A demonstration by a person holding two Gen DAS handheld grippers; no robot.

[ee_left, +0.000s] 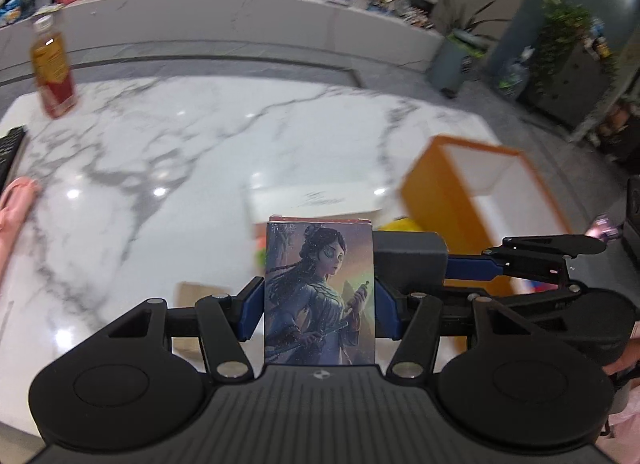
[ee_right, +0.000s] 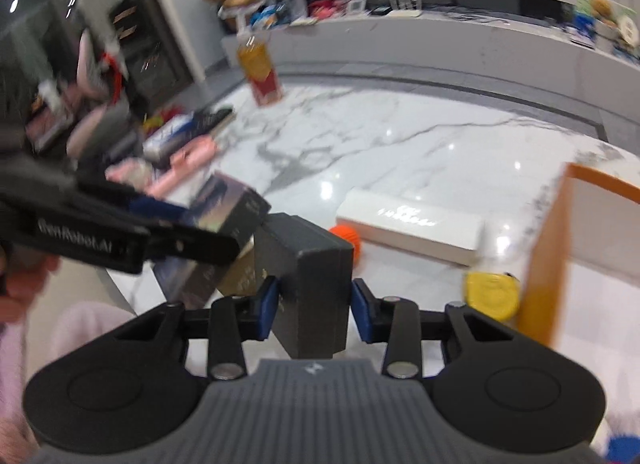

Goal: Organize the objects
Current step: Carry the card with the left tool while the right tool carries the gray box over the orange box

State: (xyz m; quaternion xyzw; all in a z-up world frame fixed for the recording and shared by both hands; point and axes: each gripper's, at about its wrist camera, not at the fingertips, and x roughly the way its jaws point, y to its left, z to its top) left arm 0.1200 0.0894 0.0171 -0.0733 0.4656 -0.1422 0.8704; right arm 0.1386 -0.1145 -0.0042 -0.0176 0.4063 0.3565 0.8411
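Observation:
My left gripper [ee_left: 319, 304] is shut on an illustrated card box [ee_left: 319, 296] showing a painted woman, held upright above the marble table [ee_left: 180, 152]. My right gripper [ee_right: 314, 312] is shut on a dark grey box [ee_right: 308, 284]; it also shows in the left wrist view [ee_left: 412, 252], right of the card box. The left gripper and its card box [ee_right: 224, 216] show at the left of the right wrist view, close beside the dark box. An open orange box [ee_left: 480, 200] with a white inside stands on the table to the right [ee_right: 548, 256].
A white flat box [ee_right: 412, 224], an orange ball [ee_right: 348, 240] and a yellow round piece [ee_right: 492, 296] lie on the table. A bottle with a red label [ee_left: 54, 72] stands at the far left. Pink items [ee_right: 192, 160] and a dark remote [ee_left: 10, 152] lie at the left edge.

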